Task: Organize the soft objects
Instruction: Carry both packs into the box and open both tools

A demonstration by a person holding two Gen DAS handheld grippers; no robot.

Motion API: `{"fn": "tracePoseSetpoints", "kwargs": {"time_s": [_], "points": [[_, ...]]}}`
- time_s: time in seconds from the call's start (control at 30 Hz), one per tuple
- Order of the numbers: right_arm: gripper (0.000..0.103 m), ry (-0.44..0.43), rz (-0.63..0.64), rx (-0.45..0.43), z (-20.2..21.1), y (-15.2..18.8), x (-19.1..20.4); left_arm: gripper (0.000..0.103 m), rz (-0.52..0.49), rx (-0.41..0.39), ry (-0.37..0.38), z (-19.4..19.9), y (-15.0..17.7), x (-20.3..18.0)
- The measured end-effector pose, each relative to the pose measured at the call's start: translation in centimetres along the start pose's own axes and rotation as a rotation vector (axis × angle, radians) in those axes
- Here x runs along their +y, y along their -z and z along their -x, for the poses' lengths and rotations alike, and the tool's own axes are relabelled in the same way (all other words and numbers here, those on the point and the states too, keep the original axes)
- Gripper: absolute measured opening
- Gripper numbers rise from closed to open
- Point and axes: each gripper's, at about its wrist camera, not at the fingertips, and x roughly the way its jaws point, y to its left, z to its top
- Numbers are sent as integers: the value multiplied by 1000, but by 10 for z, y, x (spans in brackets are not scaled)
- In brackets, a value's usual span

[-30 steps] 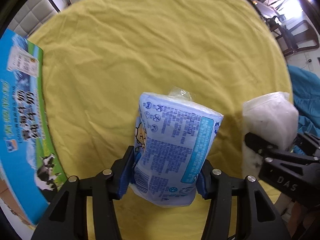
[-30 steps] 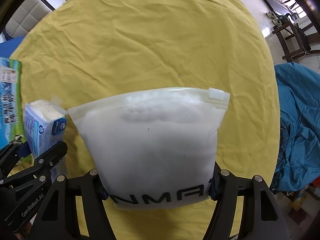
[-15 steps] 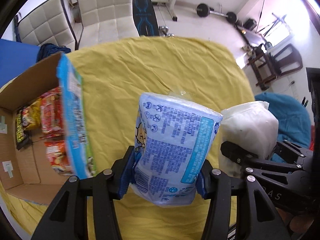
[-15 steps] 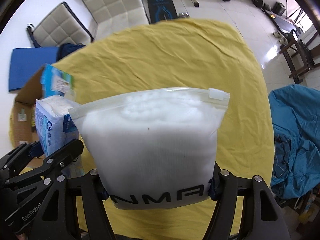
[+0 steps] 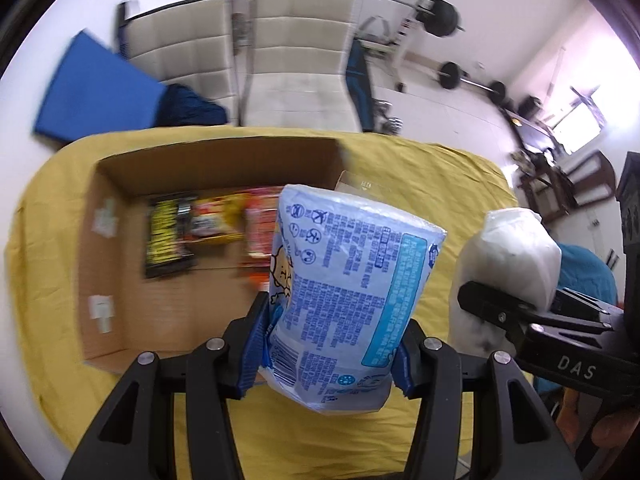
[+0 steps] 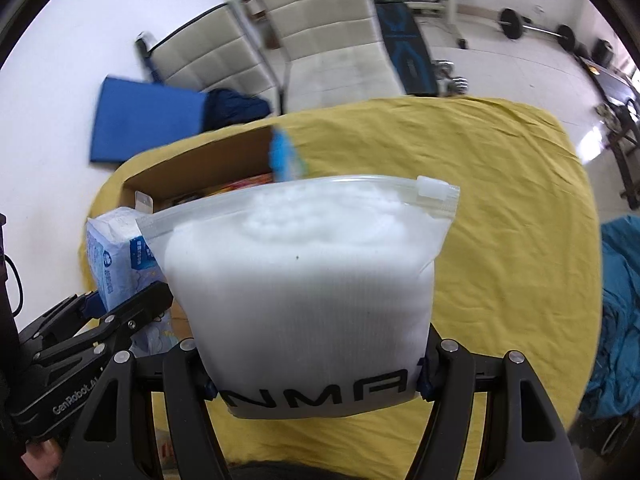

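Left tongs (image 5: 328,344) clamp a blue tissue pack (image 5: 344,292) near the cardboard box (image 5: 120,264) — right tongs (image 6: 316,372) clamp a white zip bag (image 6: 304,280)

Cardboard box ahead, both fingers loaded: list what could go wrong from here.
1. The left gripper pinches the blue tissue pack only near its bottom; the soft pack bulges above the fingers and might slip or flop on release.
2. The cardboard box already holds snack packets, so drops could land on them.
3. The right gripper carries the white zip bag close beside the left one; lowering both together risks a collision.
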Motion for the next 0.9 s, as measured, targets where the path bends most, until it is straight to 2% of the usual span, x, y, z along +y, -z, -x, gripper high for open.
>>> {"fn": "tracePoseSetpoints", "kwargs": {"time_s": [0.2,0.33,0.5,0.73,0.9], "points": [[71,-28,80,45,-37,2,78,49,78,-15,-79,8,14,73],[71,-30,110,70,-56,4,112,49,122,-16,-103,10,20,106],[71,-27,117,102,-85,4,135,49,160,2,-115,2,23,137],[71,-21,110,164,-148,2,155,50,217,115,-81,-34,23,170],[71,-17,89,230,-194,6,162,50,289,233,-6,-73,22,192]]}}
